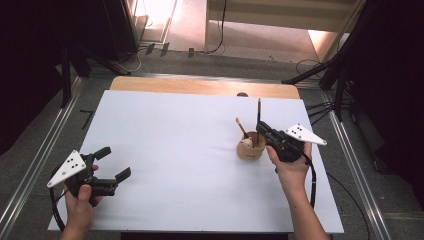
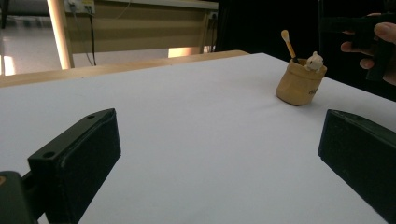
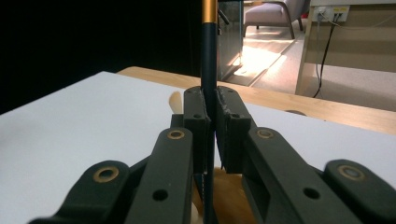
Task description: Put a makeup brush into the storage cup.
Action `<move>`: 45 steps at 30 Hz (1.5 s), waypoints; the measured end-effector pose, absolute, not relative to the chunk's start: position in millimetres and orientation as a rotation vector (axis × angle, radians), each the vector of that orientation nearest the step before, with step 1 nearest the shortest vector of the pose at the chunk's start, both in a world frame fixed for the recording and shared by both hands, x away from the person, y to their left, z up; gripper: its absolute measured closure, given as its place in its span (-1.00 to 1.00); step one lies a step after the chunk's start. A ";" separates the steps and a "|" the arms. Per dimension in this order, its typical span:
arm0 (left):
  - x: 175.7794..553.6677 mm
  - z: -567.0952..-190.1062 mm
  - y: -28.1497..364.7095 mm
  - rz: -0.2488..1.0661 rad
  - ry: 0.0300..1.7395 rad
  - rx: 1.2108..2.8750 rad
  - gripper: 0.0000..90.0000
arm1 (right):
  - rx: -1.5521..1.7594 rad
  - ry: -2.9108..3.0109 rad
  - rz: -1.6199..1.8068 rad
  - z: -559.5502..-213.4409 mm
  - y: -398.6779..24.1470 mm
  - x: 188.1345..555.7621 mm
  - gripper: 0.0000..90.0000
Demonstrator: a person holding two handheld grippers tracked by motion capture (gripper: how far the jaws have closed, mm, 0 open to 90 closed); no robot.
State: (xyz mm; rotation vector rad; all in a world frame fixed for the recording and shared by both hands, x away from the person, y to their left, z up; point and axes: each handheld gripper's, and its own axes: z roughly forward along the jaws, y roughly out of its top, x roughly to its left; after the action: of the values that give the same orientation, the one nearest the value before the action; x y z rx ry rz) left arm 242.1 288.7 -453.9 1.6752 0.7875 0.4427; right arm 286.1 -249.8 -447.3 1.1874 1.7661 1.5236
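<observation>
Two tongs are at work, and the right tongs [image 1: 261, 128] carry the step: they are clamped tight on a thin dark stick [image 1: 259, 109] with a gold band near its top, held upright at right of centre in the high view. In the right gripper view the jaws pinch the stick [image 3: 208, 70] squarely between the pads, with its lower end reaching down toward the wooden cup [image 3: 233, 198] just below.

The cup [image 1: 251, 147] stands on the white table [image 1: 175, 150], right of the middle, and already holds a pale-tipped stick [image 1: 240, 126] leaning to the upper left and a small pale figure [image 1: 246, 144]. Whether the dark stick's tip is inside the rim yet cannot be told.

To do this well, I would keep the stick vertical and the grip firm, moving straight along the cup's axis so the tip does not catch the rim or knock the leaning stick. The cup looks light; a sideways nudge could tip it.

The left tongs [image 1: 114, 165] rest low at the lower left, jaws wide apart and holding nothing. In the left gripper view the cup [image 2: 299, 81] sits far off at the upper right, so that hand could come over to steady it.
</observation>
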 end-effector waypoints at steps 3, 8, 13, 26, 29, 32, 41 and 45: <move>242.1 -453.9 289.3 0.444 0.786 1.680 -1.00 | 1.188 1.770 1.510 -449.8 -250.1 287.3 0.88; 241.9 -453.9 289.3 0.444 0.787 1.679 -1.00 | 1.203 1.761 1.508 -454.3 -252.5 288.5 0.88; 241.8 -453.7 289.2 0.444 0.787 1.678 -1.00 | 1.244 1.761 1.494 -462.5 -256.1 289.9 0.88; 242.0 -454.0 289.8 0.441 0.791 1.674 -1.00 | 1.248 1.781 1.456 -473.1 -256.7 289.1 0.87; 242.0 -454.0 289.8 0.441 0.792 1.674 -1.00 | 1.258 1.778 1.456 -475.0 -257.4 288.5 0.87; 242.0 -453.9 289.6 0.441 0.792 1.674 -1.00 | 1.265 1.783 1.450 -478.0 -257.8 287.5 0.87; 242.5 -454.3 289.9 0.439 0.792 1.673 -1.00 | 1.271 1.796 1.438 -480.9 -257.9 286.4 0.87; 242.5 -454.3 289.9 0.439 0.793 1.673 -1.00 | 1.271 1.809 1.443 -480.5 -258.3 286.0 0.73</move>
State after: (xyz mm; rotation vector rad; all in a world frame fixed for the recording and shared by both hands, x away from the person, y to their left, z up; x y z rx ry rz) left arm 242.5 289.9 -454.3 1.6734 0.7928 0.4394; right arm 286.0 -258.3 -480.5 1.2711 1.8091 1.4430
